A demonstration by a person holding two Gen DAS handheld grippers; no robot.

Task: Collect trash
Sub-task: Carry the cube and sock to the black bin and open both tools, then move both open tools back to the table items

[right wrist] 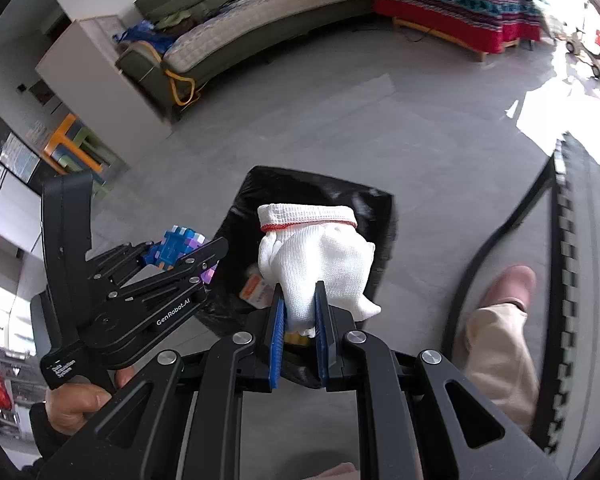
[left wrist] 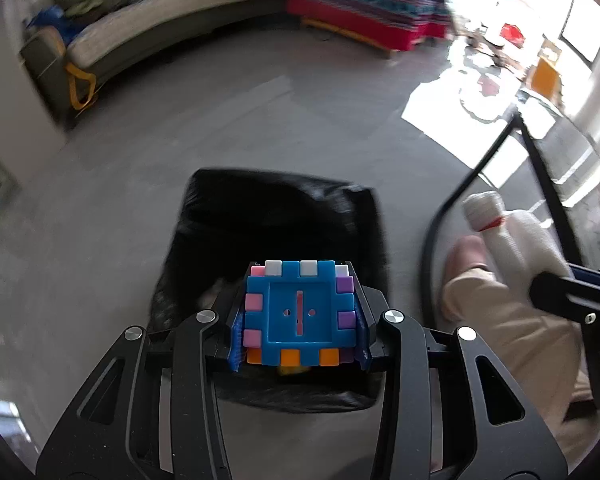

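My left gripper (left wrist: 300, 316) is shut on a blue plastic block toy (left wrist: 300, 312) with pink, purple, orange and white studs, held above an open black trash bag (left wrist: 276, 216) on the grey floor. In the right wrist view the left gripper (right wrist: 180, 256) and the toy (right wrist: 176, 248) show at the left. My right gripper (right wrist: 300, 304) is shut on a white knit glove (right wrist: 316, 252) with a red cuff line, over the same bag (right wrist: 320, 192). The glove also shows in the left wrist view (left wrist: 508, 232). Some packaging (right wrist: 256, 288) lies inside the bag.
A grey curved sofa (right wrist: 236, 28) and a bench with a red patterned cover (right wrist: 460, 8) stand at the far side. The person's leg and pink shoe (right wrist: 508, 284) are at the right, beside a black strap (right wrist: 492, 240). A white cabinet (right wrist: 92, 68) stands left.
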